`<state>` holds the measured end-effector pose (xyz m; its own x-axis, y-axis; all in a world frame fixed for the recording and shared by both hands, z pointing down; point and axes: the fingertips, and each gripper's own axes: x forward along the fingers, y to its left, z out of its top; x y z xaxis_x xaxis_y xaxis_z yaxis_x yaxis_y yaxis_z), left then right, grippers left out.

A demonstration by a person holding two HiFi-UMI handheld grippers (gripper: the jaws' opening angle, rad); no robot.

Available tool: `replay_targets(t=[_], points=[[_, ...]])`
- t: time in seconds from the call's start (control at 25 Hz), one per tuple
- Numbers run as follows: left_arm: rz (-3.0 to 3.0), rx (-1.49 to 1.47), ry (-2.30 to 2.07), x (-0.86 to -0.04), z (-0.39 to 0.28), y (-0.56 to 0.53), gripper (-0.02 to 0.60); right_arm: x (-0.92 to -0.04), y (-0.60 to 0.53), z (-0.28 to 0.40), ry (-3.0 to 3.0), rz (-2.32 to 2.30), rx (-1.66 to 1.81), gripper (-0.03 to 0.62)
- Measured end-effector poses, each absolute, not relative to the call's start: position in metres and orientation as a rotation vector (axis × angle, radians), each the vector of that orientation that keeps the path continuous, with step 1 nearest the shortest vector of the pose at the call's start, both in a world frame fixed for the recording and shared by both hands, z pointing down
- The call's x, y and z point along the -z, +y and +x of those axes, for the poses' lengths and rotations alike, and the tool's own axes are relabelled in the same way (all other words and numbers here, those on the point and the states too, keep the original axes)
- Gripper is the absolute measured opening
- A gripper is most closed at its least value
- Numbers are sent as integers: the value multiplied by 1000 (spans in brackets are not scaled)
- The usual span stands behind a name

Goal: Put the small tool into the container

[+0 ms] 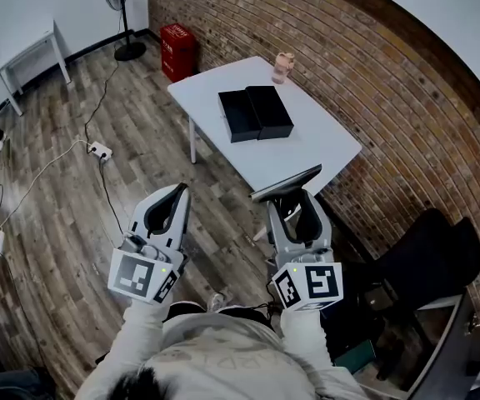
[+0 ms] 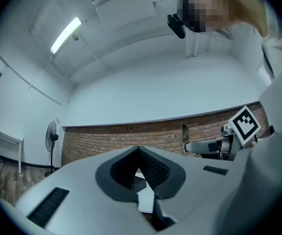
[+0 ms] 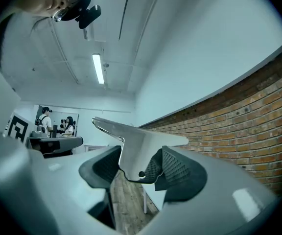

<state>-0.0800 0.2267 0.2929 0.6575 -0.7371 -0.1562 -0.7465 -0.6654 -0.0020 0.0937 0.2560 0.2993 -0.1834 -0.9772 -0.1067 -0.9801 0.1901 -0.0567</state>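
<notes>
Right gripper view: flat metal tool between textured pads

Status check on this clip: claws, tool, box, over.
Left claw shut, empty. Right claw shut on flat grey metal tool. Tool not yet in open black box on white table; nothing blocking.

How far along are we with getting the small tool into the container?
Done: the small tool is picked up and clamped in the right gripper. In hand: it is held in the air, short of the white table. Left: reach the open black container on that table, set the tool inside and release. The left gripper is shut and empty.
</notes>
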Motion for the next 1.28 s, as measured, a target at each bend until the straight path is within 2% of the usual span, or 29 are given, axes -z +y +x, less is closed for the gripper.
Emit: replay_targets(t=[0.72, 1.28], points=[[-2754, -232, 1317, -295, -55, 191, 6, -312, 210, 122, 2361, -1841, -2, 275], [-2763, -212, 1261, -291, -54, 69, 6, -311, 98, 128, 2288, -1907, 10, 275]])
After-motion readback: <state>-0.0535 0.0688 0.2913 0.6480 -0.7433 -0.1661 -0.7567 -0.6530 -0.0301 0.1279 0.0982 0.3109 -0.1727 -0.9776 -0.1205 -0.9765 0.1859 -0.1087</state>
